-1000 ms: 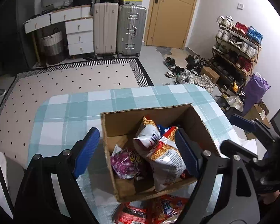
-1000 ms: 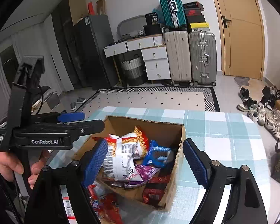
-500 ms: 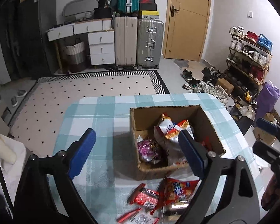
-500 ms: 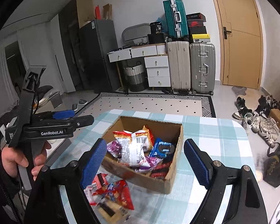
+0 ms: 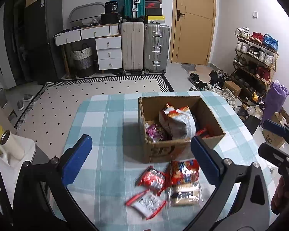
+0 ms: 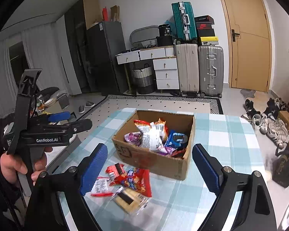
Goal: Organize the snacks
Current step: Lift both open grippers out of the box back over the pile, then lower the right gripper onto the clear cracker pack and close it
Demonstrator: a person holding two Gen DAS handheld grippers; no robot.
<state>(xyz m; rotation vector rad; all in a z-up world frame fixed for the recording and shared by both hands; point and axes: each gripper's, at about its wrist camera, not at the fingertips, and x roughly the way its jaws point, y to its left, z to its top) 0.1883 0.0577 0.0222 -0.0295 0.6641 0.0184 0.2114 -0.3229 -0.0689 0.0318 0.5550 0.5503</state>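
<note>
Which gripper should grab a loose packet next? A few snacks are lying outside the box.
Probably right. The loose packets sit just ahead of the open right gripper; they lie off-centre toward the left gripper's right finger.

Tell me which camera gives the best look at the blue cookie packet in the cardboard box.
The right wrist view: the blue cookie packet lies in plain sight inside the cardboard box. In the left wrist view the white chip bag hides it almost completely.
</note>
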